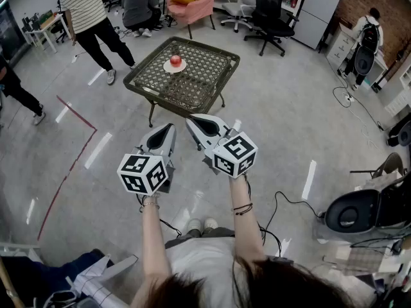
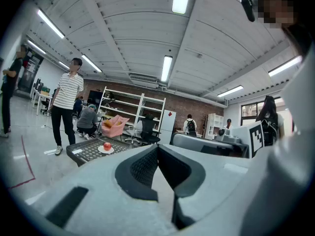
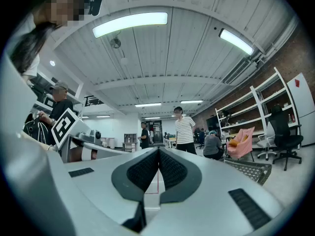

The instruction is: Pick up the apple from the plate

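A red apple [image 1: 175, 61] rests on a small white plate [image 1: 174, 67] on a low dark mesh table [image 1: 199, 76] some way ahead. The left gripper view shows the apple [image 2: 107, 146] small and far, left of centre. Both grippers are held side by side well short of the table, near the person's body. My left gripper [image 1: 168, 128] has its jaws together with nothing between them, and in its own view the left gripper [image 2: 157, 147] tips meet. My right gripper [image 1: 191, 120] is likewise shut and empty, and its own view shows the right gripper [image 3: 158, 150] pads touching.
A person in a striped shirt [image 1: 87, 11] stands left of the table; another crouches [image 1: 140, 6] behind it by a pink armchair [image 1: 196, 2]. Black office chairs [image 1: 266, 11] stand at the back right. Red tape [image 1: 70, 165] marks the grey floor at left. Cables [image 1: 289, 201] trail at right.
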The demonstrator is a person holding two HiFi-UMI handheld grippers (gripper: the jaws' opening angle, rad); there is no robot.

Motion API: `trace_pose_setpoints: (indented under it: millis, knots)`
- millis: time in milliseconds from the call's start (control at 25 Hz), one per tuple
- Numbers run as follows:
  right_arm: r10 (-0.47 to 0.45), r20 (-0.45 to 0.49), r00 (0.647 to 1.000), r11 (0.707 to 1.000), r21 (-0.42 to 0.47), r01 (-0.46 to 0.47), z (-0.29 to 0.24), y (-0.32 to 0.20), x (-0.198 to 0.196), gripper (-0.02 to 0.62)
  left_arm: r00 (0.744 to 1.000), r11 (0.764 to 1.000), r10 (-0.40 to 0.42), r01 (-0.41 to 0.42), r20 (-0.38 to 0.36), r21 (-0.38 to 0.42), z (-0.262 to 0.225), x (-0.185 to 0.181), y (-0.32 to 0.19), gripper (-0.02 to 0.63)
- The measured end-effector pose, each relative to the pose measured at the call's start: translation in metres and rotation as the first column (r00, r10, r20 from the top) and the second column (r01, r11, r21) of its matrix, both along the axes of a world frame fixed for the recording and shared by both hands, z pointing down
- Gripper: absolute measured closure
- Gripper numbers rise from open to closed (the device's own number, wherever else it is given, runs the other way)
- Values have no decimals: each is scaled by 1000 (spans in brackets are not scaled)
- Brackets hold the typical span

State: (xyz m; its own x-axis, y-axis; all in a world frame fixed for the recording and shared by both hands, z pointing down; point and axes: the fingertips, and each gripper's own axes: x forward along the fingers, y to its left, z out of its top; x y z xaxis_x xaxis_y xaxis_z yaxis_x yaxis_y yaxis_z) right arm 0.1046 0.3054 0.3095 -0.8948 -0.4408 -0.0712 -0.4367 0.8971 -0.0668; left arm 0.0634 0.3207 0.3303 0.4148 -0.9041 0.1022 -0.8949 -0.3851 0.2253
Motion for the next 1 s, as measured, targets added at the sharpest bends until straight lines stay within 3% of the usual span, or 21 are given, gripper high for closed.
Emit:
trace_pose_setpoints:
  millis: [520, 1000]
  knots:
    - [-5, 8, 1000, 1000, -18, 5, 3, -10, 13, 588, 1000, 1000, -5, 5, -2, -21, 7, 13, -10, 595]
    - [-12, 12, 1000, 999, -38, 12, 13, -31, 37, 588, 998, 997, -63, 62, -13, -44, 21, 34, -17, 595]
